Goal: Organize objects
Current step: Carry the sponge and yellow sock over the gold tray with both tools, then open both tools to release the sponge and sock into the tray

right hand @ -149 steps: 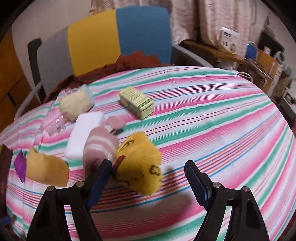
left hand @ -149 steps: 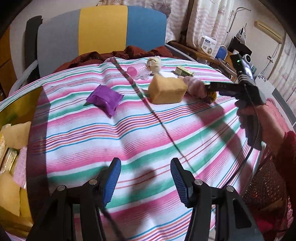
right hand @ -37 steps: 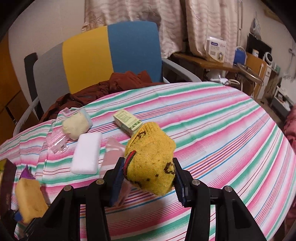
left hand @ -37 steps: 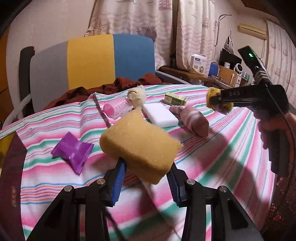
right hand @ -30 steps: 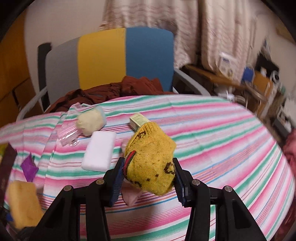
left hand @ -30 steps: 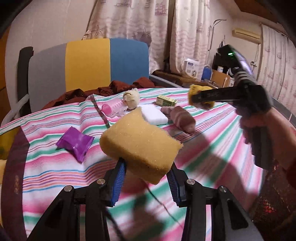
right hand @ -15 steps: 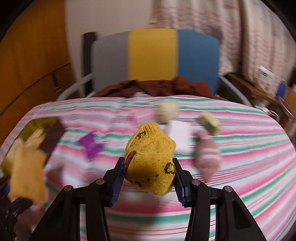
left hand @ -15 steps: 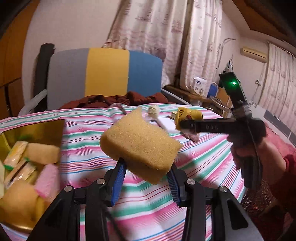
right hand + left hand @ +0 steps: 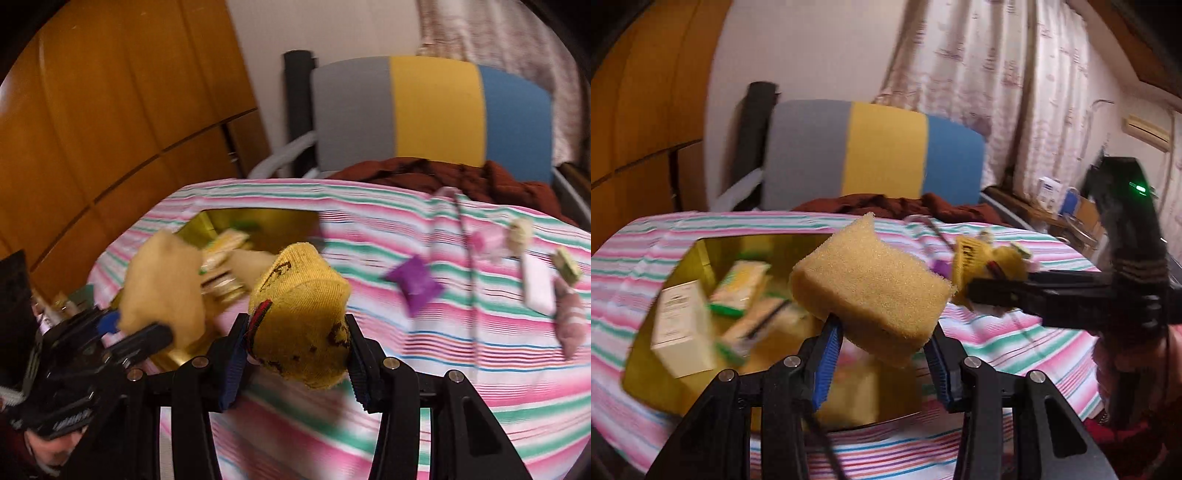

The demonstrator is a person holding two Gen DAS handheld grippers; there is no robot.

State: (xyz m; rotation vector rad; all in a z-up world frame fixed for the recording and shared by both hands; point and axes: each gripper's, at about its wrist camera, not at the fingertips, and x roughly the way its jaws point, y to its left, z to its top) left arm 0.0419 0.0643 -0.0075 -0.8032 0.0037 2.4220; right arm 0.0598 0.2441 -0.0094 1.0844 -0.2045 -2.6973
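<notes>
The left gripper (image 9: 882,356) was closed on a yellow sponge (image 9: 870,284), its blue-padded fingers (image 9: 827,363) pressed against the block's lower sides, so that most of the sponge stood up and forward of the jaws. It hung above a gold tray (image 9: 639,373) on the striped tablecloth (image 9: 1015,343). Inside the tray lay a cream carton (image 9: 681,334) and some green-and-white packets (image 9: 740,282), all blurred.

The right gripper (image 9: 295,363) was clamped on a yellow knitted sock (image 9: 303,314), which bulged upward between the jaws, a red-and-green band showing at the left pad. In the right wrist view the sock was held over the cloth just beside the tray's near edge (image 9: 258,218), with the left gripper and its sponge (image 9: 162,291) to the left of it.

Farther right on the cloth lay a purple packet (image 9: 415,284), a white block (image 9: 539,284), a small green box (image 9: 567,266), a pink striped sock (image 9: 570,325) and a pink bottle (image 9: 487,240) beside a cream ball (image 9: 519,230). Behind the table stood a chair with a grey, yellow and blue back (image 9: 432,110) and a dark red garment (image 9: 443,177) on it.
</notes>
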